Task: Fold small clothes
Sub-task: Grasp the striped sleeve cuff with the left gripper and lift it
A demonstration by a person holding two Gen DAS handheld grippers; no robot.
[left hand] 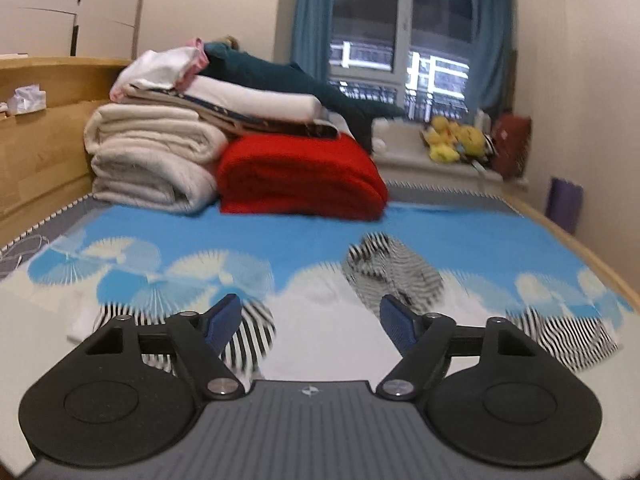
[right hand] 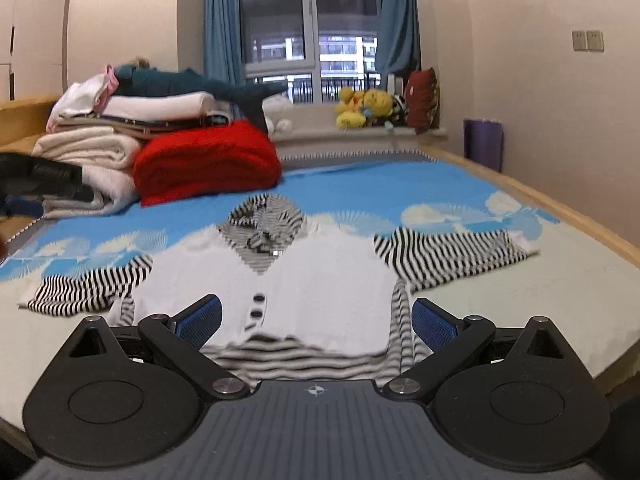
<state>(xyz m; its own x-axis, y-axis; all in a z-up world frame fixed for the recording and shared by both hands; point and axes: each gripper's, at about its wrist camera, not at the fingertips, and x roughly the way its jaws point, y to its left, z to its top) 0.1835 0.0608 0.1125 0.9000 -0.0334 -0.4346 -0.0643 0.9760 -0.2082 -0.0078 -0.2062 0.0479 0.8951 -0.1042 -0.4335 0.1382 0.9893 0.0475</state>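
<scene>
A small white top point(right hand: 320, 280) with black-and-white striped sleeves, hood and hem lies spread flat, front up, on the bed. Its left sleeve point(right hand: 92, 284) and right sleeve point(right hand: 448, 256) stretch out sideways. My right gripper point(right hand: 316, 320) is open and empty, hovering over the top's lower hem. My left gripper point(left hand: 312, 320) is open and empty above the white body of the top point(left hand: 320, 320), with the striped hood point(left hand: 392, 268) ahead and a striped sleeve point(left hand: 248, 336) under its left finger. The left gripper also shows at the left edge of the right wrist view point(right hand: 36, 188).
A blue and white patterned bed cover point(right hand: 400, 188) lies under the top. A folded red blanket point(right hand: 204, 160) and a stack of folded cream bedding point(right hand: 88, 152) stand at the back left. Plush toys point(right hand: 364, 108) sit on the window sill. The wooden bed edge point(right hand: 560, 208) runs along the right.
</scene>
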